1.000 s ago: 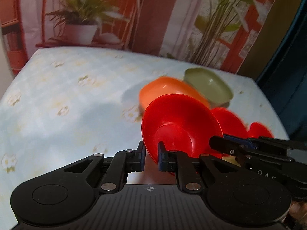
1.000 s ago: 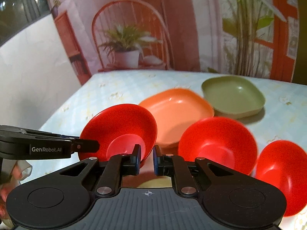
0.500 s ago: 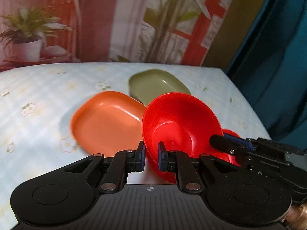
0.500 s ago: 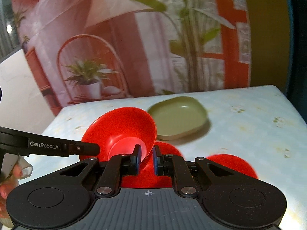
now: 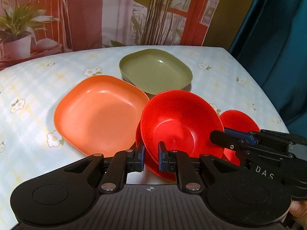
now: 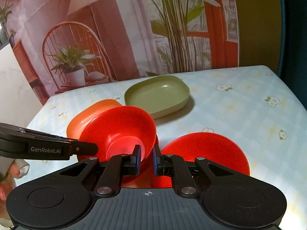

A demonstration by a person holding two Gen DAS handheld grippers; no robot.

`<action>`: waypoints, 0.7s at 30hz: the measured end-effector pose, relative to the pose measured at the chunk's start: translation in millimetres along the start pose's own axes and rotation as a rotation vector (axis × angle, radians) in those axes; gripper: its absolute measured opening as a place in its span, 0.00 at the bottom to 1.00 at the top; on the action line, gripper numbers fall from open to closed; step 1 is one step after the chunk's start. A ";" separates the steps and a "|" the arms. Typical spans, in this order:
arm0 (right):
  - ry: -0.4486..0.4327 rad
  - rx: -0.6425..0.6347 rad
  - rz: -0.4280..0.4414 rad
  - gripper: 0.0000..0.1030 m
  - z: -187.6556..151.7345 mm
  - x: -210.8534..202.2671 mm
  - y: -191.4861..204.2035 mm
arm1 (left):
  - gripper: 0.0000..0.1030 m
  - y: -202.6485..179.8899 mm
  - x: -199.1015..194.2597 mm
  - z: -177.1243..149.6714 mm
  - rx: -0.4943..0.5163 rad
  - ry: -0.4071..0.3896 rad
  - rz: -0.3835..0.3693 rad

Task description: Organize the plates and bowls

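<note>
Both grippers pinch the rim of one red bowl (image 5: 180, 120), from opposite sides. My left gripper (image 5: 150, 159) is shut on its near rim; my right gripper (image 6: 145, 159) is shut on the other rim of the same bowl (image 6: 119, 128). The bowl hangs tilted just over a second red bowl (image 5: 141, 145), mostly hidden beneath it. A third red bowl (image 6: 207, 151) sits on the table to the right, also showing in the left wrist view (image 5: 238, 122). An orange plate (image 5: 97, 113) lies left of the bowls, a green plate (image 5: 155, 71) behind.
The table (image 5: 28, 95) has a pale blue flowered cloth. Its right edge (image 5: 268, 99) drops off beside a dark teal curtain. A printed backdrop with plants and a chair stands behind the far edge.
Both grippers have carried the held red bowl to the right, from beside the orange plate to above the middle red bowl. Their grip on it is unchanged.
</note>
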State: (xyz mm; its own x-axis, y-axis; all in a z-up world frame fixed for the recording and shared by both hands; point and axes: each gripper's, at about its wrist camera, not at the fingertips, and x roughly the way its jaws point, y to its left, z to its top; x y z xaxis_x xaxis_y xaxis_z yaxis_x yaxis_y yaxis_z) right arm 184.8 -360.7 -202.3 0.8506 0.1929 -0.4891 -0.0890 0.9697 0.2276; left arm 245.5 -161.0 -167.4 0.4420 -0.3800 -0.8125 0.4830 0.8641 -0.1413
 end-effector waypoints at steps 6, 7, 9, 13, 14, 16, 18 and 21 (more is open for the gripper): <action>0.006 -0.004 -0.005 0.12 -1.2 3.4 -0.9 | 0.15 -3.1 0.9 2.2 0.021 -0.015 0.013; 0.006 -0.006 -0.005 0.12 -0.9 3.3 -0.5 | 0.15 -2.7 -0.9 1.1 0.021 -0.017 0.015; 0.006 -0.008 -0.008 0.12 -1.3 2.7 -0.4 | 0.16 -3.6 -1.4 0.8 0.025 -0.022 0.020; 0.006 -0.008 -0.010 0.14 -0.8 1.7 -0.3 | 0.36 -4.3 -9.0 -2.5 0.023 -0.040 0.044; 0.003 -0.010 -0.010 0.15 -0.8 0.9 0.0 | 0.37 -3.7 -10.5 -2.7 0.022 -0.048 0.049; -0.001 -0.012 -0.011 0.16 0.2 -0.6 -0.1 | 0.37 -2.7 -13.3 -2.4 0.013 -0.056 0.061; -0.010 -0.012 -0.011 0.16 0.8 -4.2 -1.0 | 0.37 -1.9 -17.6 -2.0 -0.007 -0.069 0.065; -0.034 -0.015 -0.022 0.16 3.2 -12.3 -4.9 | 0.37 -5.6 -23.7 -1.0 -0.028 -0.093 0.066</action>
State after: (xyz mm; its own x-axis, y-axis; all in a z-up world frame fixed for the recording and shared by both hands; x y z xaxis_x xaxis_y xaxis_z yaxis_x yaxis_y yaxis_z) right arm 176.5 -368.3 -194.8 0.8697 0.1665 -0.4647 -0.0774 0.9757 0.2048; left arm 231.5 -156.5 -147.8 0.5409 -0.3499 -0.7649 0.4301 0.8965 -0.1060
